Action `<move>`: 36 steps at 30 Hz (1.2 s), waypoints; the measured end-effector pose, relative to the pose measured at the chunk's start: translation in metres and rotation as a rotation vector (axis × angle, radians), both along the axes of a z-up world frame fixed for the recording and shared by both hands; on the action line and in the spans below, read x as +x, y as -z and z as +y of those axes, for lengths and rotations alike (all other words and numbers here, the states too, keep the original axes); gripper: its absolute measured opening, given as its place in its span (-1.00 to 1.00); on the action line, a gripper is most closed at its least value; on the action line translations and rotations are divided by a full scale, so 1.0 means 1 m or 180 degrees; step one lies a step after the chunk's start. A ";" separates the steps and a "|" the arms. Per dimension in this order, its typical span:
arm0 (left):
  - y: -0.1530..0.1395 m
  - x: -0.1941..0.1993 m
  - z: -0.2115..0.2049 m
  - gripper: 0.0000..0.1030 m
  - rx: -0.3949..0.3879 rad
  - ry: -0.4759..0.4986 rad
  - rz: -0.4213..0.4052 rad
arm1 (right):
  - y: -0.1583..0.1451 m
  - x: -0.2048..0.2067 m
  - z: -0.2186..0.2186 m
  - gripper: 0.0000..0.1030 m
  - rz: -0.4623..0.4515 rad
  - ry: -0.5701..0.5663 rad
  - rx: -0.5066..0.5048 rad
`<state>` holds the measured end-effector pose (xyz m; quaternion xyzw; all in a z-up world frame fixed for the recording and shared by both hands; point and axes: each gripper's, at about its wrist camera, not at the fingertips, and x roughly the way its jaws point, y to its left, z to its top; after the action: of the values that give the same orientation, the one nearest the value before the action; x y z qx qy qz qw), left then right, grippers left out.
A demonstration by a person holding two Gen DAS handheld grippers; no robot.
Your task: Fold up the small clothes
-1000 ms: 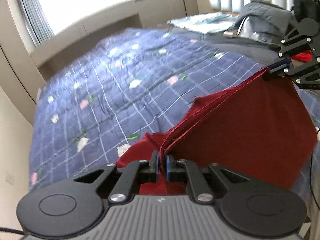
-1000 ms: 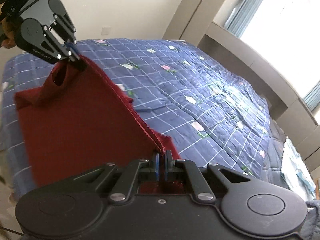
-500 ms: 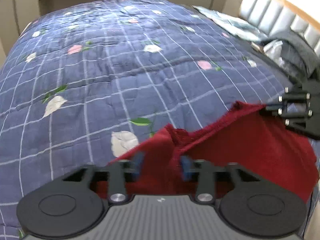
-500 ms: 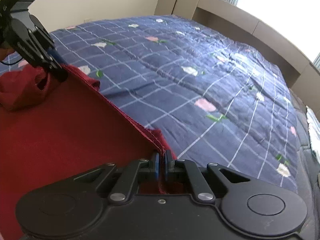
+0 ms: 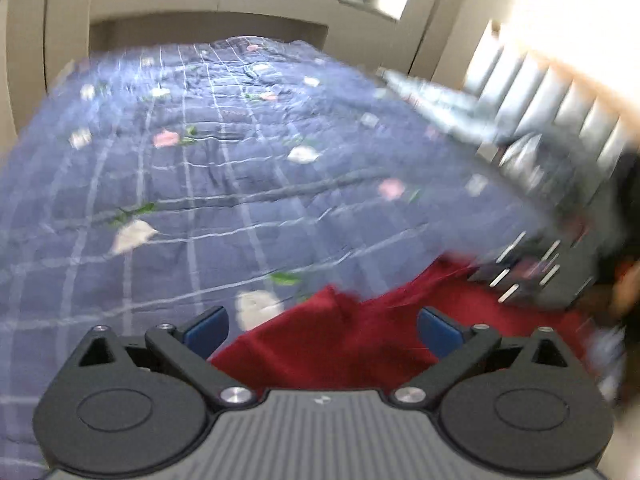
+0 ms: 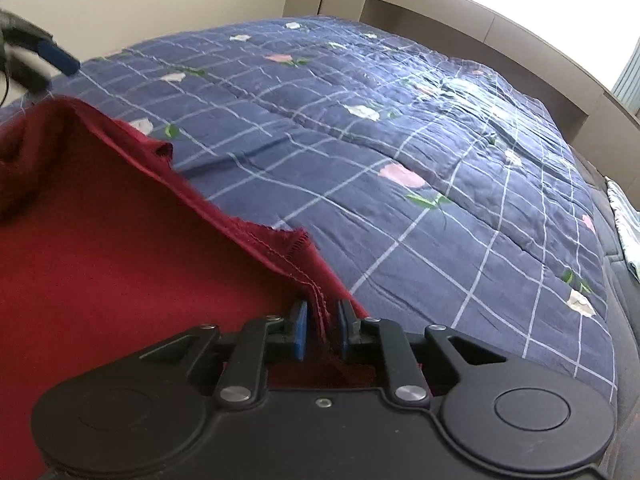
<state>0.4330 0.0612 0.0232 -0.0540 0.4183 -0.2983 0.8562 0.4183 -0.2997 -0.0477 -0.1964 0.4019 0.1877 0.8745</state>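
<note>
— Where's the garment now?

— The dark red garment [image 6: 100,264] lies on the bed, on the blue checked quilt [image 6: 400,128] with its flower print. Its stitched hem runs up from my right gripper [image 6: 322,330] towards my left gripper [image 5: 322,326], with one corner humped and curled over near the far end.

— And your grippers?

— My left gripper has just been opening and now stands released, jaws spread wide, the red cloth lying loose below and between the blue pads [image 5: 206,328] with neither one pressing it. My right gripper's jaws have just been opening too, only slightly: the hem's corner stands up between the pads [image 6: 300,332], with a gap showing on each side, so I judge the hold let go rather than clenched.

— So what's the step?

— Laying the garment down flat, I'd say. To do it well, I'd let the right jaws part fully before I draw back, so the hem doesn't snag on a pad and drag. Then I'd back both grippers off low and straight, along the cloth rather than across it.

— Anything to tidy?

— That curled corner and the ridge along the hem. I'd smooth those before the next fold, or the crease will set crooked. The left view is blurred, so I can't tell how the far edge lies.
</note>
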 end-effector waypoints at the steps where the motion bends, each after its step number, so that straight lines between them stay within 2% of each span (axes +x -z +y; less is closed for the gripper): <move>1: -0.004 0.003 0.010 0.99 -0.0205 -0.0071 0.0043 | 0.001 0.001 -0.001 -0.70 0.0020 0.0028 0.0026; 3: -0.013 0.005 0.030 0.99 -0.0502 -0.0290 0.0061 | 0.002 0.004 -0.002 -0.70 0.0060 0.0085 0.0071; 4: -0.017 0.003 0.036 0.99 -0.0513 -0.0394 0.0053 | 0.001 0.005 -0.002 -0.69 0.0074 0.0104 0.0082; 7: -0.023 -0.008 0.037 0.99 -0.0319 -0.0467 -0.0085 | -0.007 0.004 -0.005 -0.53 0.0057 0.0184 0.0198; 8: -0.022 -0.014 0.033 0.99 -0.0231 -0.0450 -0.0132 | -0.010 0.003 -0.007 -0.29 0.0038 0.0214 0.0249; 9: -0.020 -0.023 0.025 0.99 -0.0124 -0.0392 -0.0179 | -0.015 0.001 -0.010 0.07 0.0004 0.0262 0.0334; 11: -0.013 -0.037 0.008 0.99 0.0055 -0.0216 -0.0242 | -0.023 -0.004 -0.018 0.41 -0.0048 0.0319 0.0491; 13: -0.003 -0.055 -0.016 0.99 0.0240 0.0025 -0.0315 | -0.031 -0.010 -0.026 0.52 -0.0068 0.0373 0.0625; 15: 0.007 -0.070 -0.037 0.99 0.0335 0.0202 -0.0361 | -0.037 -0.020 -0.035 0.73 -0.0094 0.0450 0.0768; 18: 0.022 -0.088 -0.064 0.99 0.0424 0.0419 -0.0398 | -0.040 -0.036 -0.049 0.74 -0.0097 0.0497 0.0927; 20: 0.033 -0.096 -0.079 0.98 0.0602 0.0490 -0.0403 | -0.036 -0.045 -0.055 0.71 -0.0074 0.0543 0.0936; 22: 0.042 -0.101 -0.094 0.76 0.0911 0.0470 -0.0460 | -0.028 -0.050 -0.059 0.63 -0.0059 0.0603 0.0921; 23: 0.045 -0.101 -0.096 0.50 0.0990 0.0459 -0.0489 | -0.024 -0.051 -0.061 0.55 -0.0047 0.0642 0.0915; 24: 0.047 -0.101 -0.100 0.33 0.1090 0.0411 -0.0510 | -0.020 -0.051 -0.063 0.46 -0.0033 0.0694 0.0911; 25: 0.049 -0.101 -0.102 0.26 0.1168 0.0352 -0.0538 | -0.016 -0.051 -0.065 0.41 -0.0028 0.0742 0.0909; 27: 0.051 -0.102 -0.104 -0.11 0.1322 0.0205 -0.0638 | -0.009 -0.050 -0.067 0.19 -0.0026 0.0812 0.0904; 28: 0.051 -0.102 -0.105 -0.20 0.1375 0.0168 -0.0692 | -0.007 -0.049 -0.068 0.13 -0.0045 0.0844 0.0901; 30: 0.052 -0.111 -0.110 -0.72 0.1518 0.0215 -0.0906 | -0.003 -0.049 -0.071 -0.03 -0.0076 0.0904 0.0915; 31: 0.052 -0.115 -0.111 -0.84 0.1576 0.0251 -0.0990 | -0.001 -0.049 -0.072 -0.06 -0.0081 0.0940 0.0949; 32: 0.051 -0.116 -0.112 -0.90 0.1585 0.0275 -0.1035 | 0.000 -0.048 -0.074 -0.13 -0.0086 0.0963 0.0985; 34: 0.043 -0.122 -0.109 -0.92 0.1437 0.0237 -0.1108 | 0.001 -0.048 -0.076 -0.35 -0.0092 0.0985 0.1042; 36: 0.030 -0.121 -0.095 -0.93 0.1154 0.0049 -0.1130 | 0.001 -0.048 -0.077 -0.78 -0.0122 0.0994 0.1036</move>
<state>0.3123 -0.0340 -0.0064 0.1568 0.3084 -0.2297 0.9097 0.3708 -0.3768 -0.0486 0.0083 0.3752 0.1086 0.9205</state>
